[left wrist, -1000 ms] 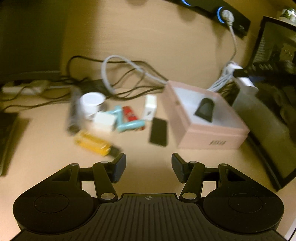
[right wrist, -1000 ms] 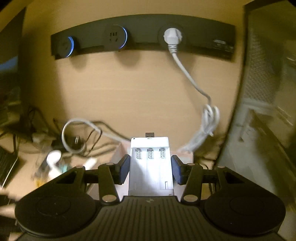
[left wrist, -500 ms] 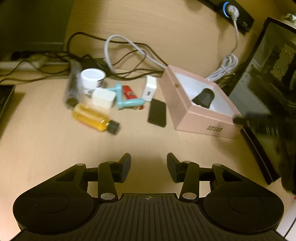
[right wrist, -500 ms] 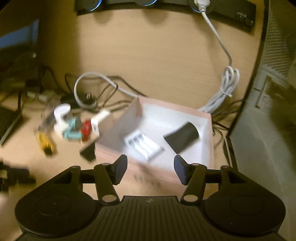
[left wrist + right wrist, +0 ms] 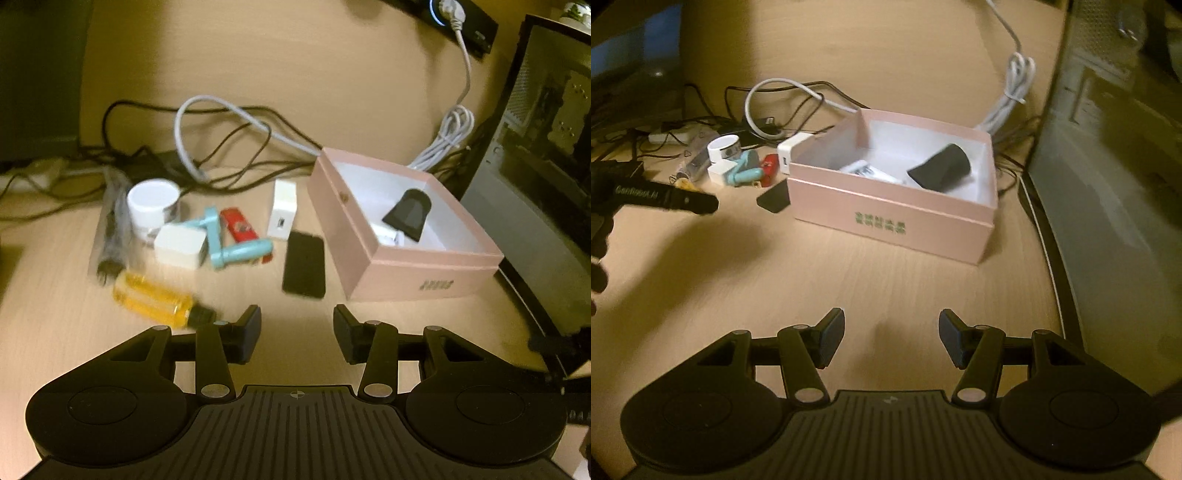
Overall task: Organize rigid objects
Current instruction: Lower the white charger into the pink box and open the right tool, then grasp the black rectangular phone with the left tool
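A pink box (image 5: 417,271) (image 5: 886,218) stands open on the desk and holds a black wedge-shaped piece (image 5: 408,212) (image 5: 940,168) and a white battery charger (image 5: 868,171). Left of it lie a flat black card (image 5: 304,264), a white adapter (image 5: 282,208), a red lighter (image 5: 238,227), a teal tool (image 5: 236,247), a white cube (image 5: 181,245), a white jar (image 5: 151,201) and a yellow bottle (image 5: 155,299). My left gripper (image 5: 295,334) is open and empty, just short of the card. My right gripper (image 5: 892,339) is open and empty, well in front of the box.
A tangle of black and grey cables (image 5: 221,136) lies behind the objects. A computer case (image 5: 1108,155) stands to the right of the box. The left gripper's body (image 5: 661,197) shows at the left of the right wrist view. A power strip (image 5: 458,14) is on the wall.
My right gripper let the white battery charger go into the pink box, then drew back and down. My left gripper moved closer to the loose objects.
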Demonstrator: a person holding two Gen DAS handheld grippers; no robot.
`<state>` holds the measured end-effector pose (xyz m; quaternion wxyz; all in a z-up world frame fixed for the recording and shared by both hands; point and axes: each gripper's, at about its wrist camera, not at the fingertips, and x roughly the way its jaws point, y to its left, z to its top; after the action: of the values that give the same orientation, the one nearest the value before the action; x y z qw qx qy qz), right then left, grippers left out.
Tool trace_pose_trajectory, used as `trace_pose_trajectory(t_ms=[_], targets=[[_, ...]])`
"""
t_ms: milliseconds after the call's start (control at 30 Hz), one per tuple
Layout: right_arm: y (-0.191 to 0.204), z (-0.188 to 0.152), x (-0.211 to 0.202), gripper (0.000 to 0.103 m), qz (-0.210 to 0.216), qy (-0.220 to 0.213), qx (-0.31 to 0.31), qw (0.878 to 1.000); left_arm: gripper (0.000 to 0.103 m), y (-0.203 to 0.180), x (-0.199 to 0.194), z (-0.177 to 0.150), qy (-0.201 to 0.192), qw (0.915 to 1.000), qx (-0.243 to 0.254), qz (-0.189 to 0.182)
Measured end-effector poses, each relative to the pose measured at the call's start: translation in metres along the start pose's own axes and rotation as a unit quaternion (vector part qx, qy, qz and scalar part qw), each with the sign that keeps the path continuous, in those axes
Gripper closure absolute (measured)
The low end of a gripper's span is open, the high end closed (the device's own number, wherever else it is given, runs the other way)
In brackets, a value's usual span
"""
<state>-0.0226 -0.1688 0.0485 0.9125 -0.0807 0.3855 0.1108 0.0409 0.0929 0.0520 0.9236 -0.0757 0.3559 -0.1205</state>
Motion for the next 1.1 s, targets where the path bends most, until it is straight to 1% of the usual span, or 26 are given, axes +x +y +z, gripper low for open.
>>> trace_pose_trajectory(t_ms=[67,233,333,433,500,567,733,833,867,900,933,967,1000,1100], targets=[[-0.003,-0.005,-0.002,0.046,-0.007,0.005,0.006,1.0,0.056,-0.002,0.006,0.009,-0.005,0.9999,0.01,-0.001],[-0.007,-0.016,-0.003,0.046,-0.02,0.021,0.021,0.999,0.055,-0.006,0.044,0.034,0.026,0.9994,0.009,-0.023],[-0.005,-0.021,-0.004,0.046,-0.026,0.027,0.024,0.999,0.055,-0.011,0.068,0.047,0.03,0.9992,0.024,-0.011],[-0.003,-0.026,-0.008,0.046,-0.036,0.028,0.018,0.999,0.055,-0.013,0.089,0.057,0.05,0.9983,0.029,-0.007],[-0.003,-0.029,-0.011,0.046,-0.041,0.03,0.018,0.999,0.055,-0.014,0.099,0.058,0.063,0.9971,0.042,-0.004],[-0.004,-0.033,-0.013,0.046,-0.043,0.033,0.025,0.998,0.055,-0.012,0.106,0.06,0.068,0.9967,0.045,-0.004],[-0.007,-0.041,-0.015,0.046,-0.049,0.045,0.046,0.997,0.055,0.001,0.111,0.056,0.079,0.9966,0.024,0.003],[-0.006,-0.041,-0.014,0.046,-0.048,0.048,0.048,0.997,0.055,-0.004,0.105,0.049,0.07,0.9958,0.059,0.001],[-0.004,-0.04,-0.013,0.046,-0.047,0.049,0.047,0.997,0.057,-0.006,0.104,0.048,0.07,0.995,0.071,0.002],[-0.004,-0.04,-0.012,0.046,-0.046,0.05,0.045,0.997,0.064,-0.008,0.102,0.046,0.068,0.9945,0.079,-0.002],[-0.002,-0.039,-0.012,0.046,-0.045,0.051,0.043,0.997,0.066,-0.008,0.099,0.044,0.067,0.9944,0.081,-0.006],[-0.001,-0.038,-0.011,0.046,-0.043,0.051,0.04,0.997,0.071,-0.009,0.094,0.041,0.067,0.9943,0.083,-0.006],[0.001,-0.038,-0.01,0.046,-0.041,0.051,0.037,0.997,0.079,-0.01,0.091,0.038,0.065,0.9941,0.086,-0.004],[0.005,-0.035,-0.008,0.046,-0.034,0.051,0.028,0.998,0.084,-0.014,0.075,0.026,0.066,0.9931,0.097,-0.001]])
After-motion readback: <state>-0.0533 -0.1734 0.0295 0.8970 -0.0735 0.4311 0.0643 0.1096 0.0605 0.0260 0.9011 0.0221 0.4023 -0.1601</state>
